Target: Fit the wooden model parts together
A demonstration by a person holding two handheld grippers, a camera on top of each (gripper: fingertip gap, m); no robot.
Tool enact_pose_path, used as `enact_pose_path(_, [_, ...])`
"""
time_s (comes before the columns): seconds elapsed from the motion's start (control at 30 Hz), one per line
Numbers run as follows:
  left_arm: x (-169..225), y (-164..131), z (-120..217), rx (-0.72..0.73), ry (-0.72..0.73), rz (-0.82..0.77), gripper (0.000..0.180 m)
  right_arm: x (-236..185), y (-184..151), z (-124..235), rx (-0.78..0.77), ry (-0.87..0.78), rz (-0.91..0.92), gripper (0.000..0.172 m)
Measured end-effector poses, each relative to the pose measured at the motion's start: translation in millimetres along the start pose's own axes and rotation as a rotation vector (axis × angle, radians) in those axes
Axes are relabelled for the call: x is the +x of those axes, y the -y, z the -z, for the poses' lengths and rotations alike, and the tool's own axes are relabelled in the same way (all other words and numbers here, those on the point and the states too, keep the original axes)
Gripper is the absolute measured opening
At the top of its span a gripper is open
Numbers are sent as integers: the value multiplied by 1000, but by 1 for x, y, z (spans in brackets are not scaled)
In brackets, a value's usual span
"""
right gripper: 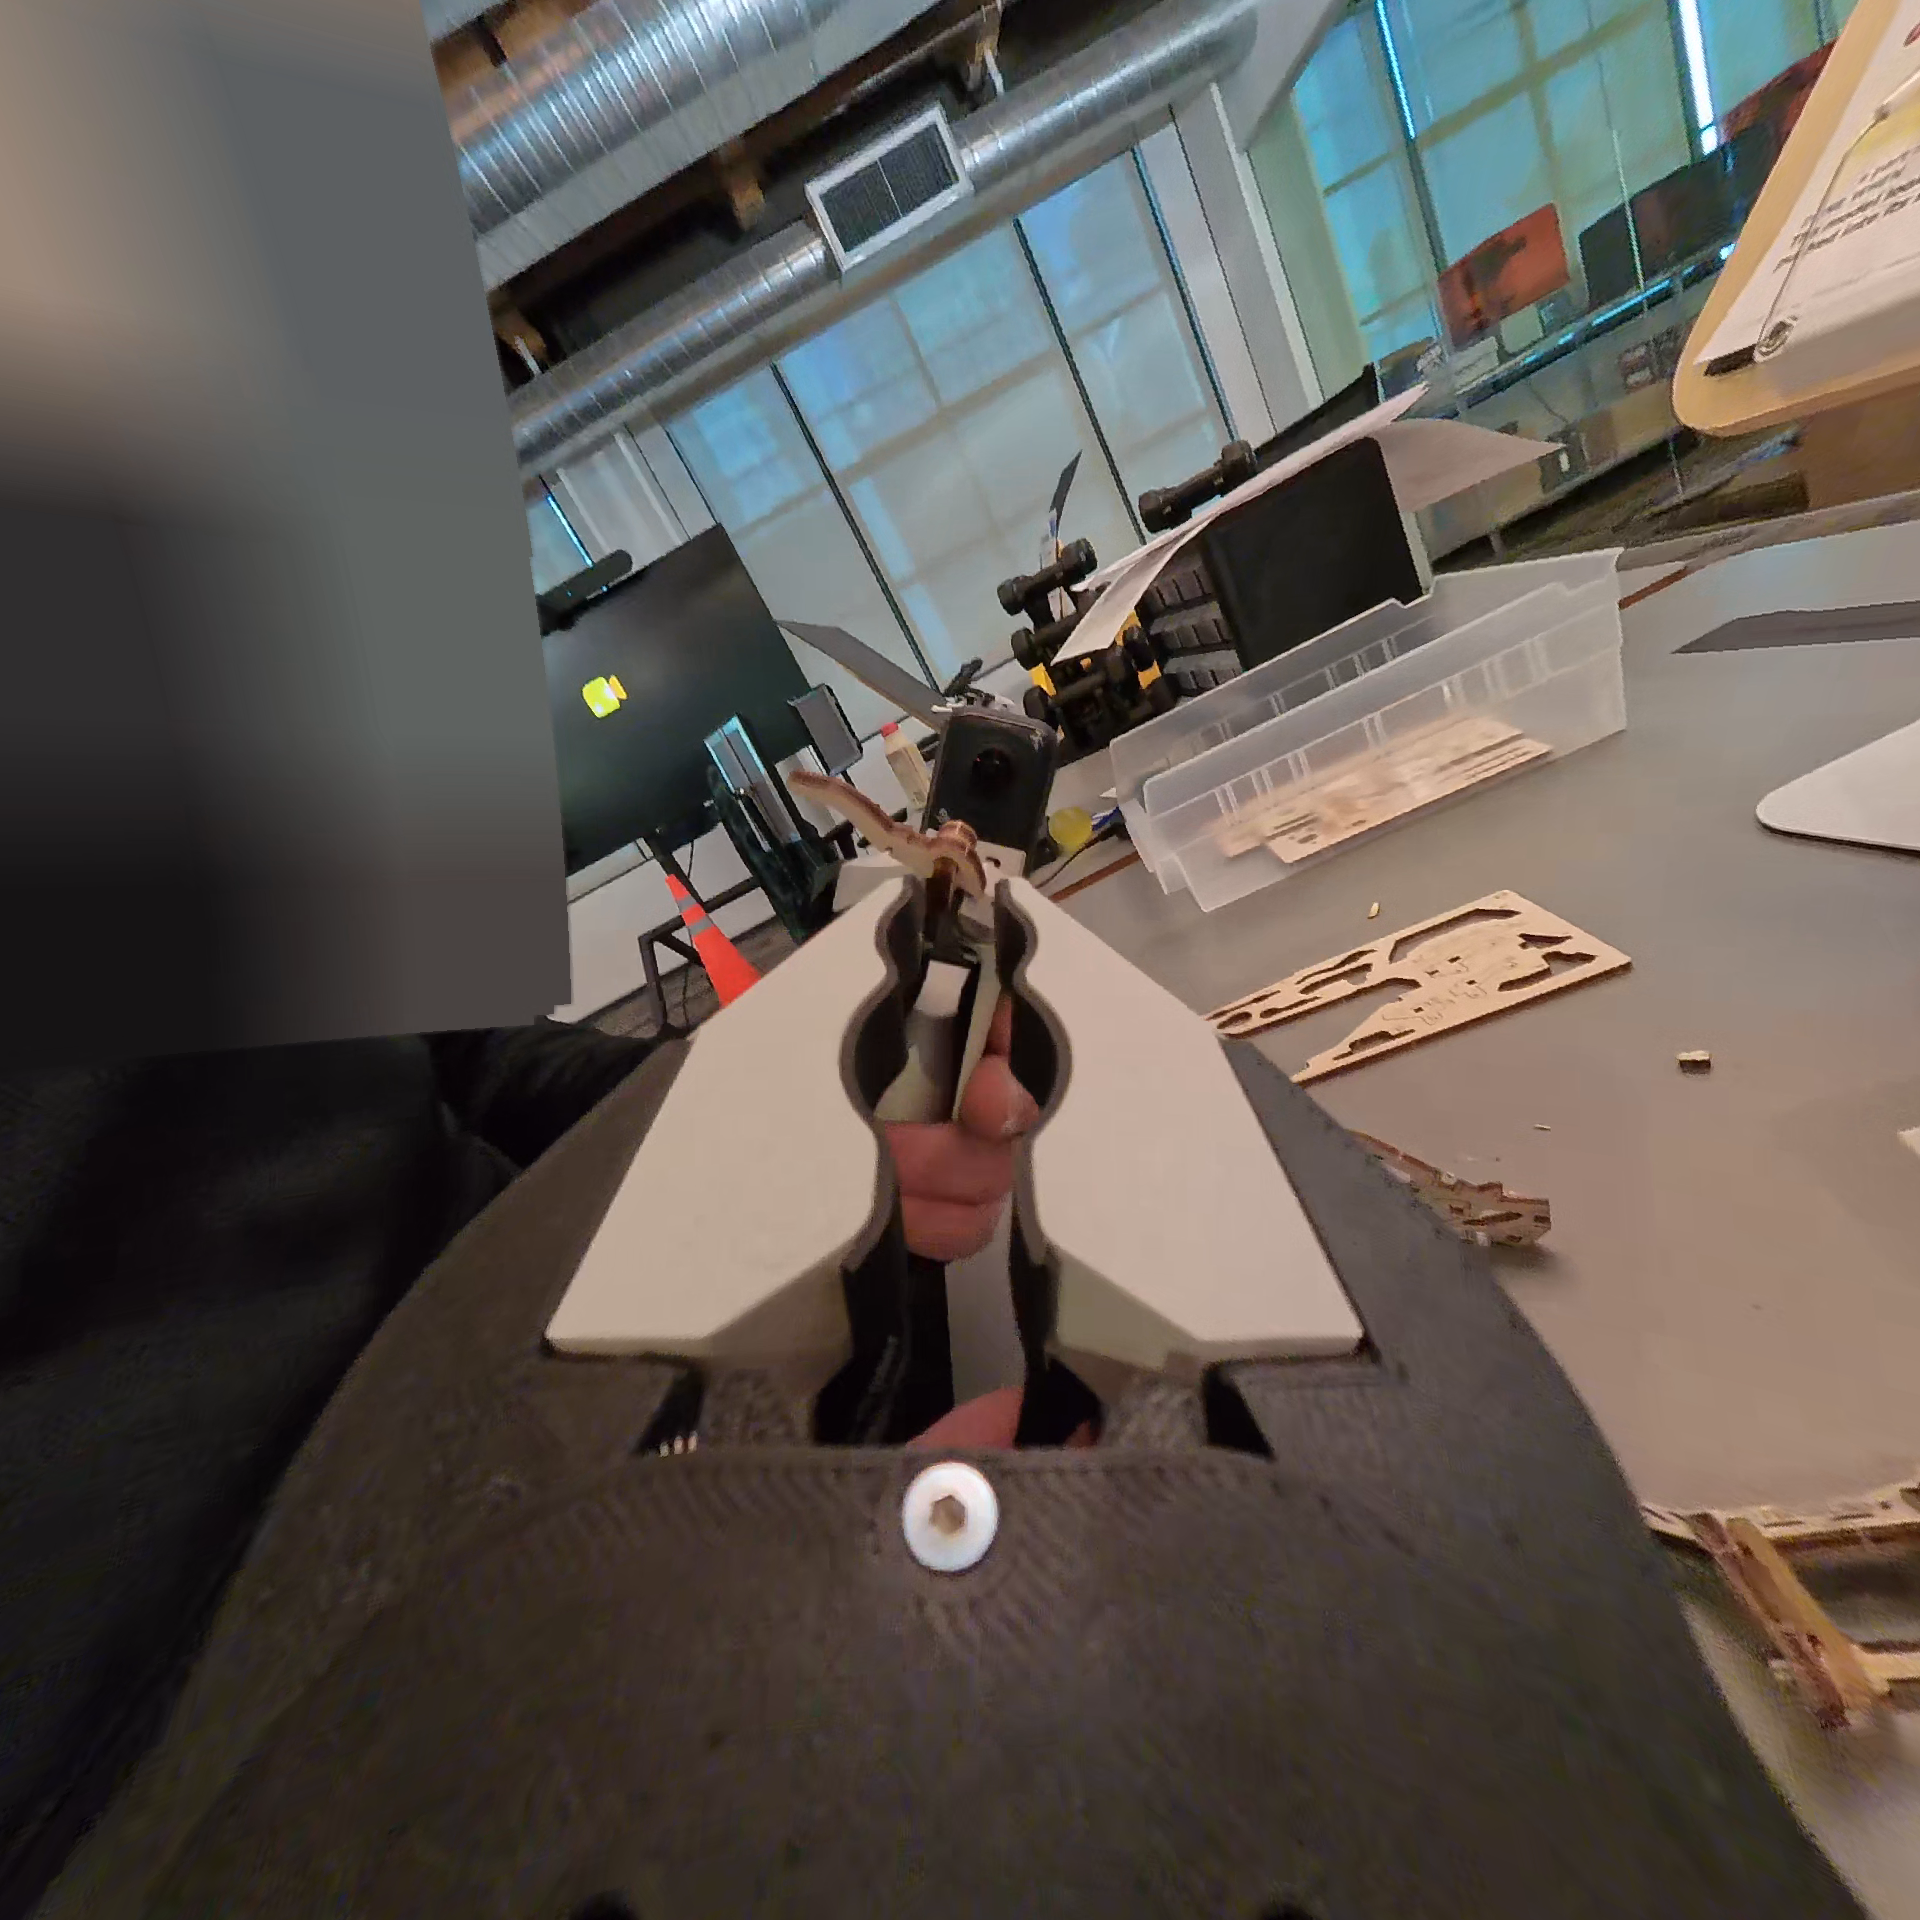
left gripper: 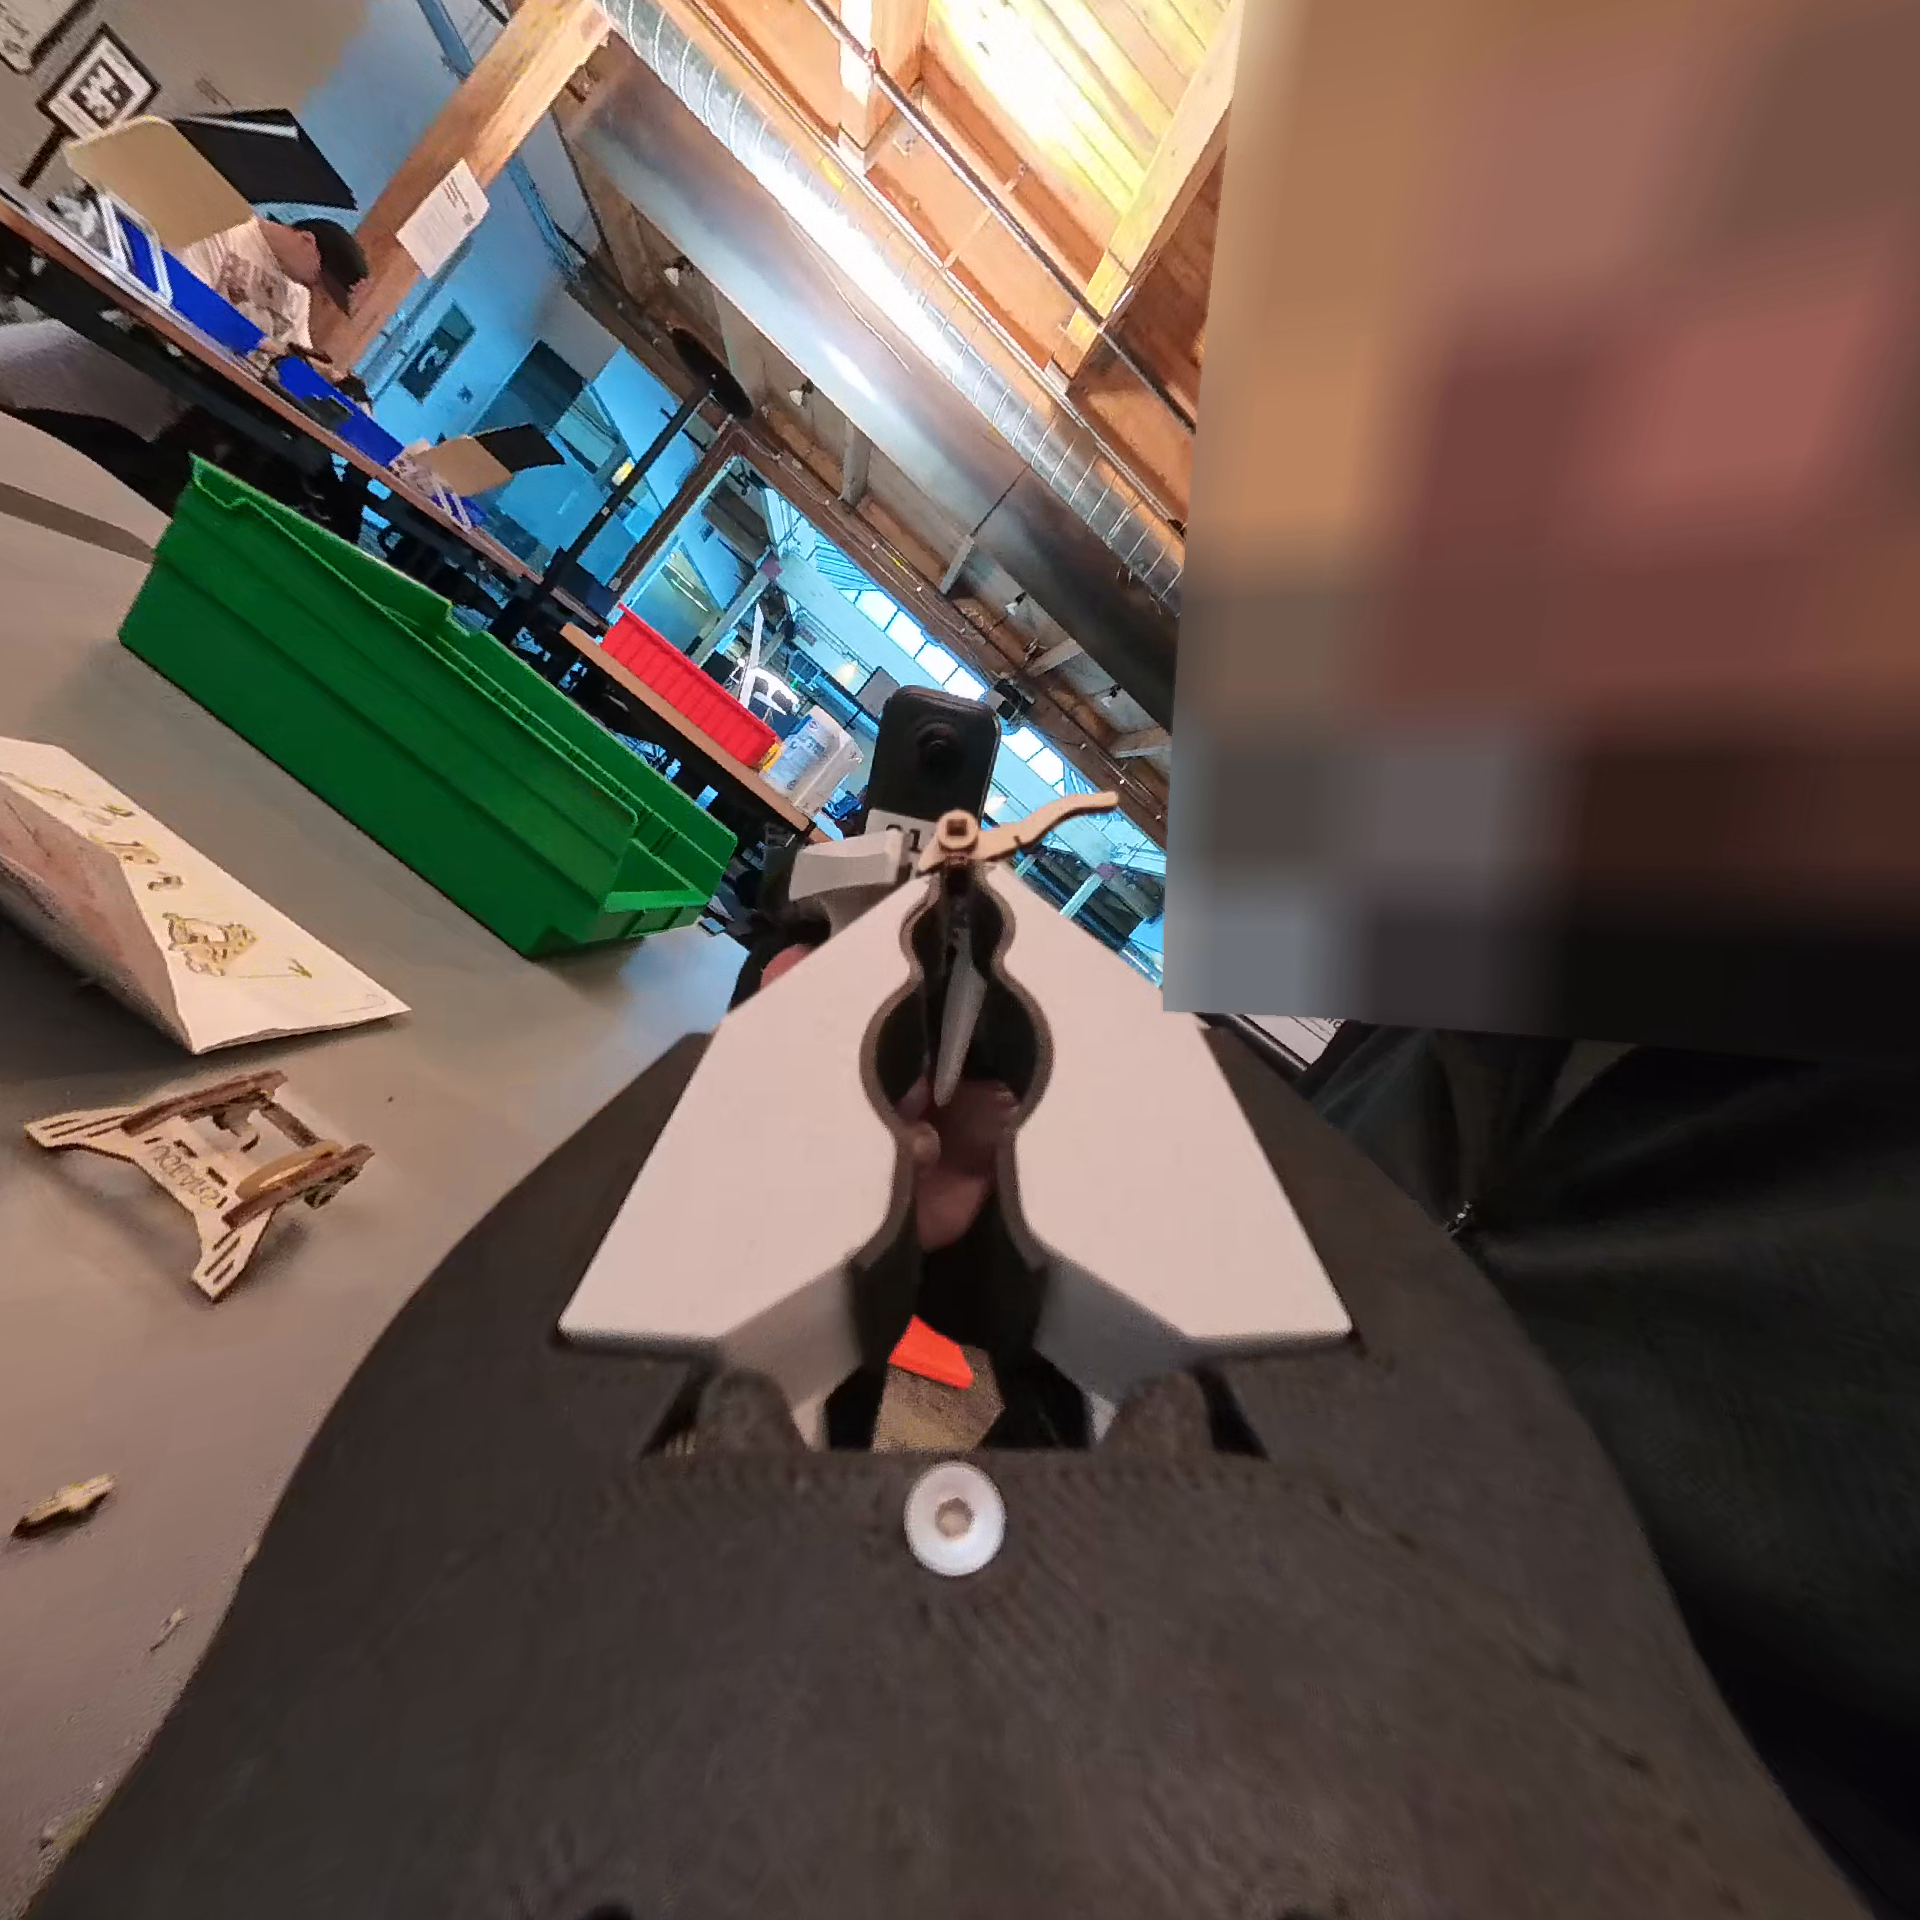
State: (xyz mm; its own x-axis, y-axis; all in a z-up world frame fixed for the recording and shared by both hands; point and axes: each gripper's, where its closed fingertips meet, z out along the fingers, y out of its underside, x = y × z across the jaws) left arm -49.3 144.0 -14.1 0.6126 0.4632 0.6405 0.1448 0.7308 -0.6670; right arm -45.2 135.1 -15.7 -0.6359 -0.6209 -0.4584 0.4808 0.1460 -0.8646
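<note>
Mid-air mating step, both grippers lifted off the grey table (right gripper: 1714,935) and facing each other tip to tip. Left gripper (left gripper: 954,868) was clamped nearly closed on a thin curved wooden arm piece (left gripper: 1023,826) with a small square-holed hub at the tips. Right gripper (right gripper: 951,883) stood a bit wider, pinching a small wooden peg part (right gripper: 943,883) that met the same piece. Parts looked touching, seating unclear. Next move probably needs square alignment of peg to hole, then a straight push. Half-built wooden frame (left gripper: 208,1164) and punched-out sheet (right gripper: 1434,987) lay on the table, well apart.
</note>
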Motion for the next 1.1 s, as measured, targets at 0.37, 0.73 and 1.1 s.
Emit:
enact_pose_path(0.37, [-8,-6,-5,-27,66,-92,1,6,-2,10,57,-38,-62,6])
enact_pose_path(0.73, [-16,-13,-10,-69,92,-94,6,12,-2,21,79,-40,-55,4])
enact_pose_path(1.1, [-33,-13,27,-222,348,-327,15,41,-13,35,14,-150,18,5])
